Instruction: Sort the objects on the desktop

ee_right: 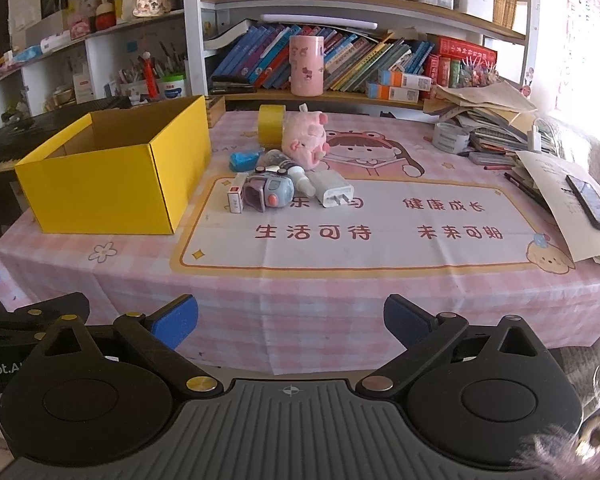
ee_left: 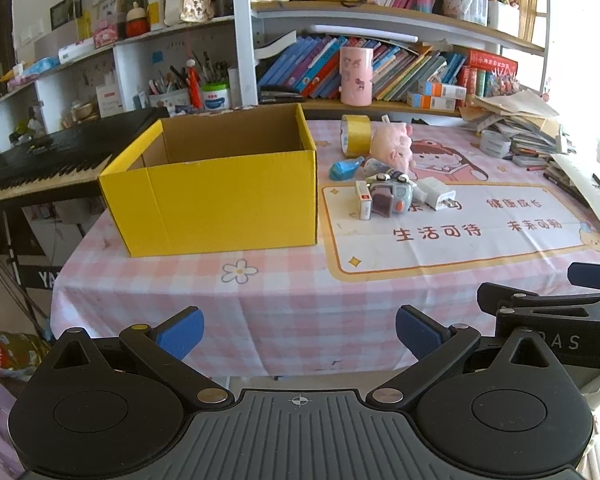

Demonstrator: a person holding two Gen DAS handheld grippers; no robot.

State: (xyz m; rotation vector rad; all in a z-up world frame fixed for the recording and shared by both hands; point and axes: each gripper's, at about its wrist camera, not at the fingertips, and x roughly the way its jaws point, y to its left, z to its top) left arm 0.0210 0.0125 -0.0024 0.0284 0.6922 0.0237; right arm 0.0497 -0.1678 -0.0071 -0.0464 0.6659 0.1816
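Hovering short of the near table edge, both grippers are empty with their blue pads spread wide apart: the left gripper (ee_left: 300,334) and the right gripper (ee_right: 291,322) sit side by side, each showing the other's black frame at the edge of its view.

Nothing has gone into the yellow box (ee_left: 216,184) yet, judging by the bare cardboard inside (only part of the floor shows). It stands open-topped on the left part of the pink checked tablecloth (ee_right: 340,312).

The things to sort lie in a tight cluster just right of the box: a small white-and-red carton (ee_right: 236,196), a grey toy camera (ee_right: 270,192), a white charger plug (ee_right: 332,190), a small bottle (ee_right: 296,176), a blue piece (ee_right: 242,160), a pink plush pig (ee_right: 304,138) and a roll of yellow tape (ee_right: 271,124) at the back.

From the right gripper the cluster lies ahead and slightly left; from the left gripper it lies ahead and to the right, with the box straight in front. The right looks the better placed to pick. The carton is nearest the box, its long axis running away from the grippers, so a straight-in reach should close across its narrow width.
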